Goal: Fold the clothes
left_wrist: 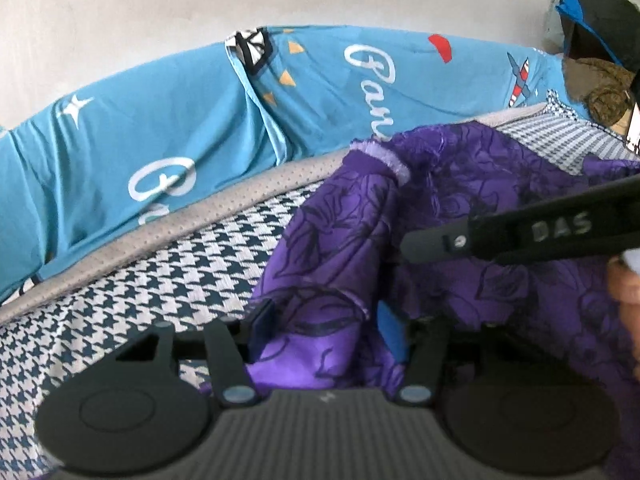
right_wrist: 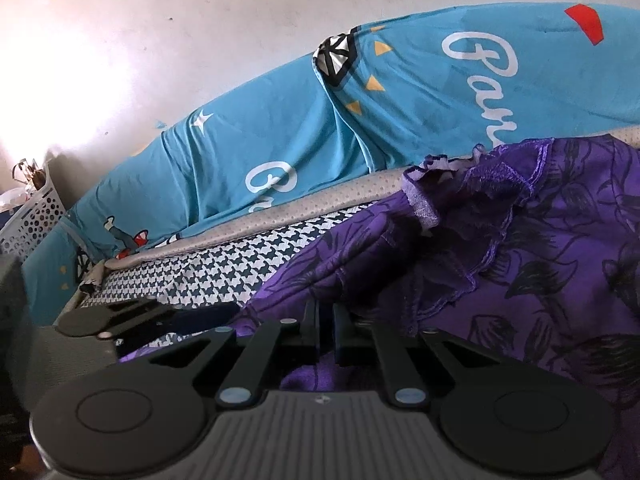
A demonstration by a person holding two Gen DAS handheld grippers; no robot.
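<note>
Both tongs: my left tongs (left_wrist: 324, 328) spread around purple floral garment (left_wrist: 460, 200), right tongs (right_wrist: 326, 334) pinching it; thin fabric may slip.

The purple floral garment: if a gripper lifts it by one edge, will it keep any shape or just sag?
The purple floral garment probably sags: it already lies in soft rumples on the houndstooth surface. Its frilled trim and thin folds suggest light, limp cloth. Fabric bunches between the left gripper fingers, so it likely drapes rather than holds flat.
</note>
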